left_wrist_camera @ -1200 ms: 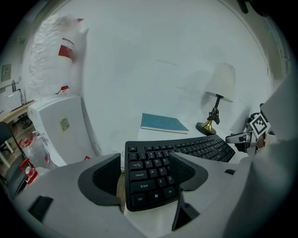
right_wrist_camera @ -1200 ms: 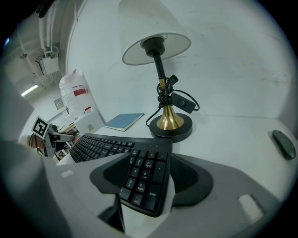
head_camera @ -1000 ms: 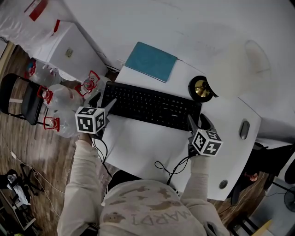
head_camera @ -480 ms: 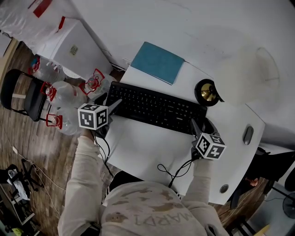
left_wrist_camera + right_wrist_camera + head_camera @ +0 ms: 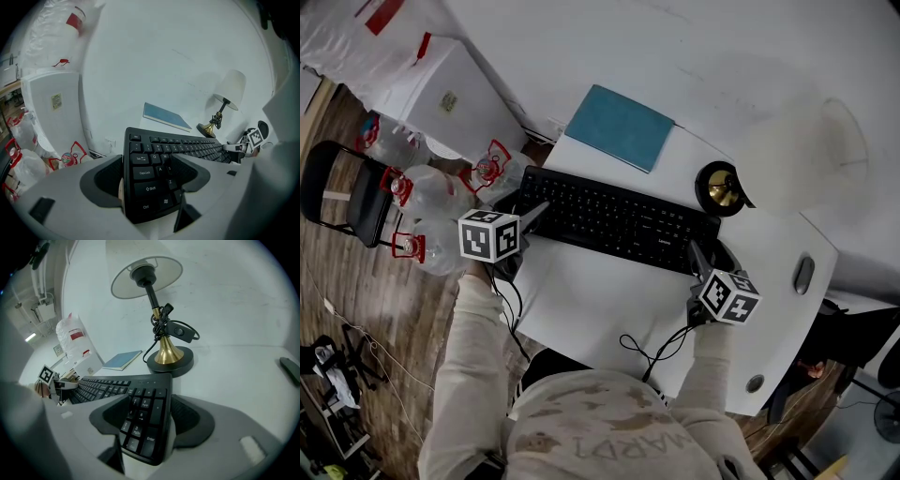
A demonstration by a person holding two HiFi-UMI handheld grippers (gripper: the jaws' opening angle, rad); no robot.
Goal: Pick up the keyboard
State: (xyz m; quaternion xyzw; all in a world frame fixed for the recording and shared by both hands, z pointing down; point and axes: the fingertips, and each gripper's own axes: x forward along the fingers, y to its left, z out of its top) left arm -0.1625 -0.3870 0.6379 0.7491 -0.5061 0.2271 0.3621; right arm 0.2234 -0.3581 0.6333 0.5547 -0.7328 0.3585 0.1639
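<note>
Black keyboard (image 5: 619,220) lies on the white table (image 5: 591,300), with a blue book (image 5: 621,127) behind it. Left gripper (image 5: 520,208): jaws apart, astride the keyboard's left end, one over the Shift-side keys, the other at the outer edge. Right gripper (image 5: 710,255): jaws have just been opening and stand wide, with the numpad end between them, not clamped. Brass lamp base (image 5: 719,187) sits just beyond the keyboard's right end.
</note>
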